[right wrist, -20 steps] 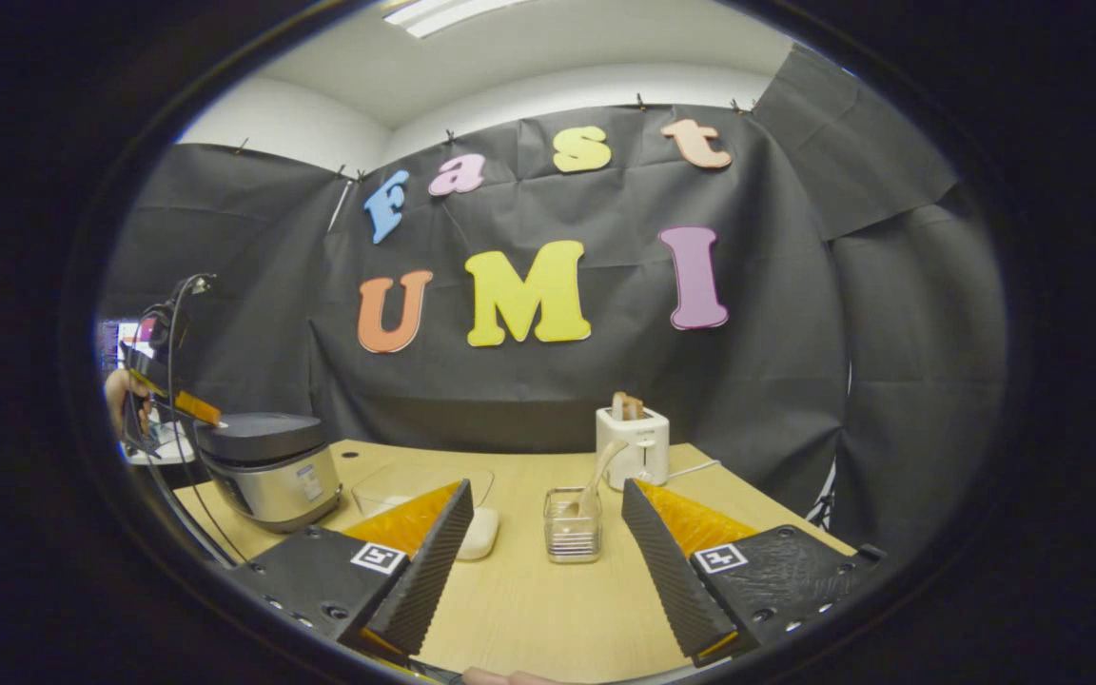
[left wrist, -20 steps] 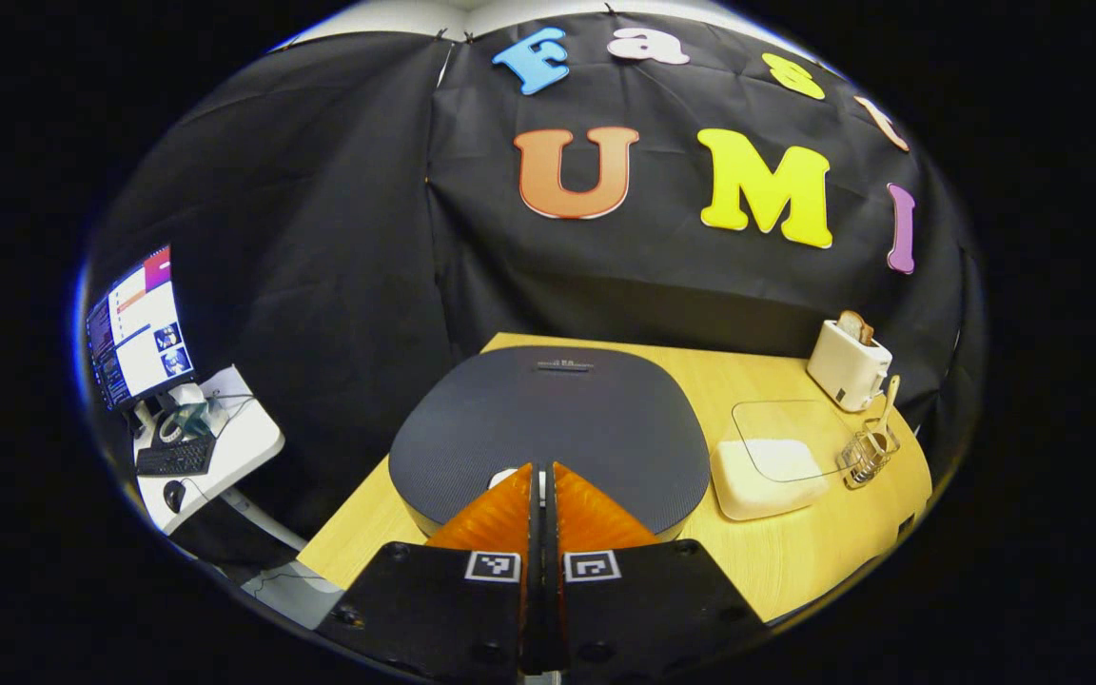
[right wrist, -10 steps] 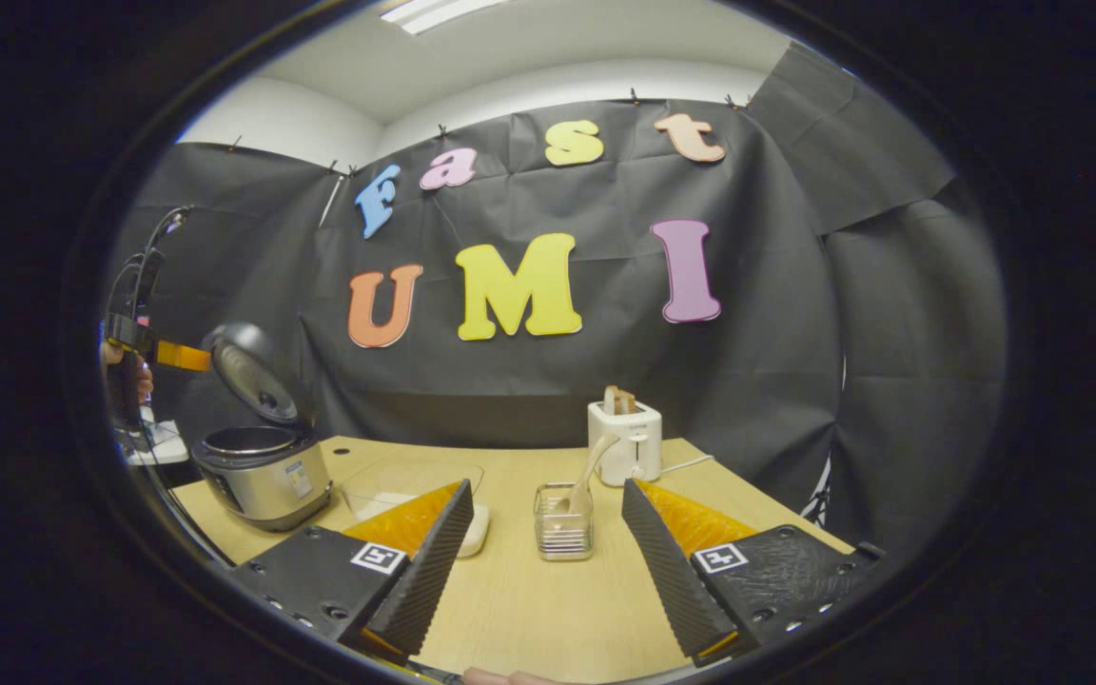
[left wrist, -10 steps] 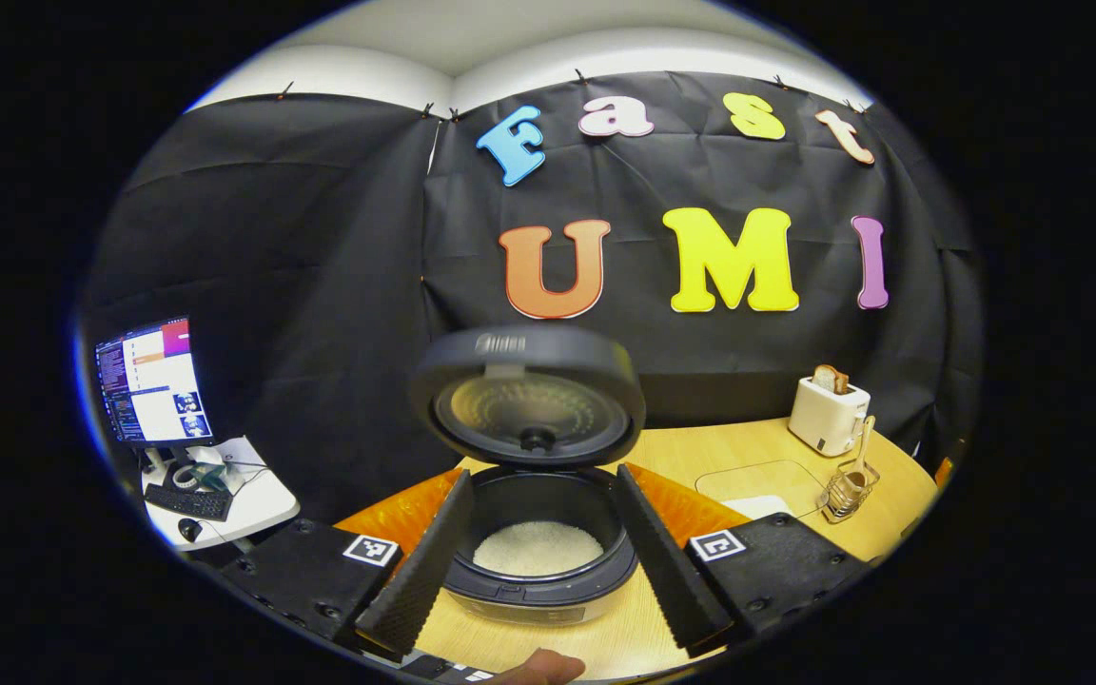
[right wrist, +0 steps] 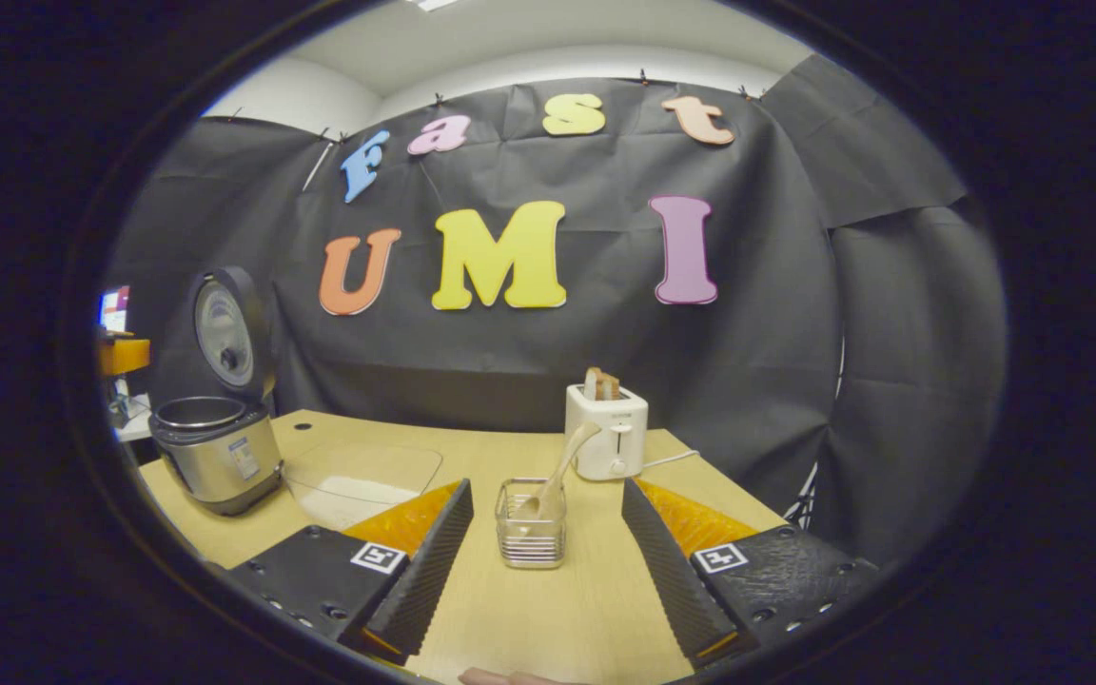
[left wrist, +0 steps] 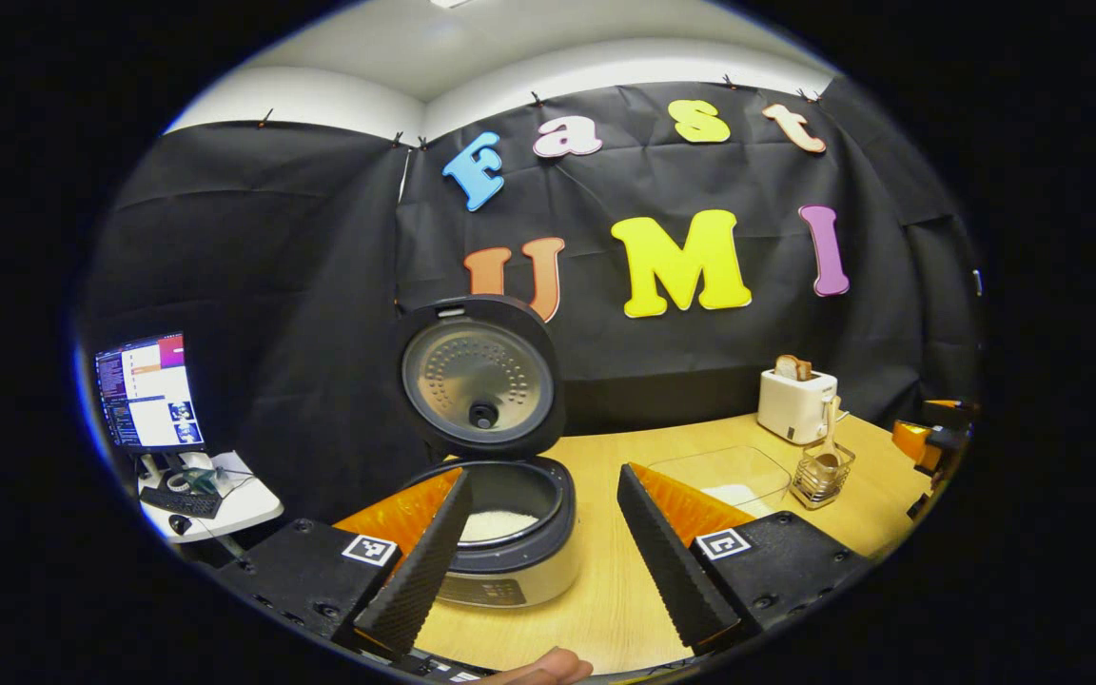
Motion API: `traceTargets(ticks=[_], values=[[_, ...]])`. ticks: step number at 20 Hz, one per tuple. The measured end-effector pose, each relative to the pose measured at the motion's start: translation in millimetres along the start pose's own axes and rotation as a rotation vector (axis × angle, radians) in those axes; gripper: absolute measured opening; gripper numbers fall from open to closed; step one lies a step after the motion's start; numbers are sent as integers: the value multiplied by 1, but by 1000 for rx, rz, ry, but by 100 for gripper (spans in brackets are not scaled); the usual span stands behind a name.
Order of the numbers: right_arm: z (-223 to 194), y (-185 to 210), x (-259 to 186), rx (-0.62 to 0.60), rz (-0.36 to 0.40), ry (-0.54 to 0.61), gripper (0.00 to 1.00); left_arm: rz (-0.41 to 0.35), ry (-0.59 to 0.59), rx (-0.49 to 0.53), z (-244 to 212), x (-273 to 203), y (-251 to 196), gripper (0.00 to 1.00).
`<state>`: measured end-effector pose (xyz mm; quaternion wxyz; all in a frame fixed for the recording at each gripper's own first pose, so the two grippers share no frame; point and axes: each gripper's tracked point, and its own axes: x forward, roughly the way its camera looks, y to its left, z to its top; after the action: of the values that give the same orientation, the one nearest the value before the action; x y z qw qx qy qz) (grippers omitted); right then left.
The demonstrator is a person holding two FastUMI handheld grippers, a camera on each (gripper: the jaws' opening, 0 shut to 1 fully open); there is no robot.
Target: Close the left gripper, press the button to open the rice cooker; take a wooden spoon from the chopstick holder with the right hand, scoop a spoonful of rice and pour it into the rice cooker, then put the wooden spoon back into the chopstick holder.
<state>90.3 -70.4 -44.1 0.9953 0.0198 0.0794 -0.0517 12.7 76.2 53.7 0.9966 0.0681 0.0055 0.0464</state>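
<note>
A pale wood-grain table (right wrist: pixel 548 609) with a smooth, matte top carries everything here. On it, in the left gripper view, the round rice cooker (left wrist: pixel 510 552) stands with its brushed-metal body and dark rim, the domed lid (left wrist: pixel 477 376) swung upright to show a dimpled metal inner plate; white rice lies in the pot. The left gripper (left wrist: pixel 538 561) hangs just before the cooker, its ribbed wedge-shaped fingers spread wide with nothing between them. A boxy white toaster (right wrist: pixel 608 430) with bread in its slot sits at the far edge. A clear, rounded rectangular container (right wrist: pixel 362 476) holding rice lies between cooker and toaster. The right gripper (right wrist: pixel 548 561) is likewise spread apart, empty, framing the small wire-and-glass chopstick holder (right wrist: pixel 529 533) near its tips. The wooden spoon (right wrist: pixel 557 471) leans in that holder, its handle tilted toward the toaster.
</note>
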Motion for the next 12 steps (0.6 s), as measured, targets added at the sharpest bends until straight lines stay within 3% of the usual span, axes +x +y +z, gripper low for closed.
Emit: traceTargets(ticks=[9, 12], values=[[-6, 1, 122, 70, 24, 164, 94, -102, 13, -40, -38, -2, -67, 98], [-17, -13, 165, 61, -30, 239, 94, -87, 27, -34, -42, 2, -60, 98]])
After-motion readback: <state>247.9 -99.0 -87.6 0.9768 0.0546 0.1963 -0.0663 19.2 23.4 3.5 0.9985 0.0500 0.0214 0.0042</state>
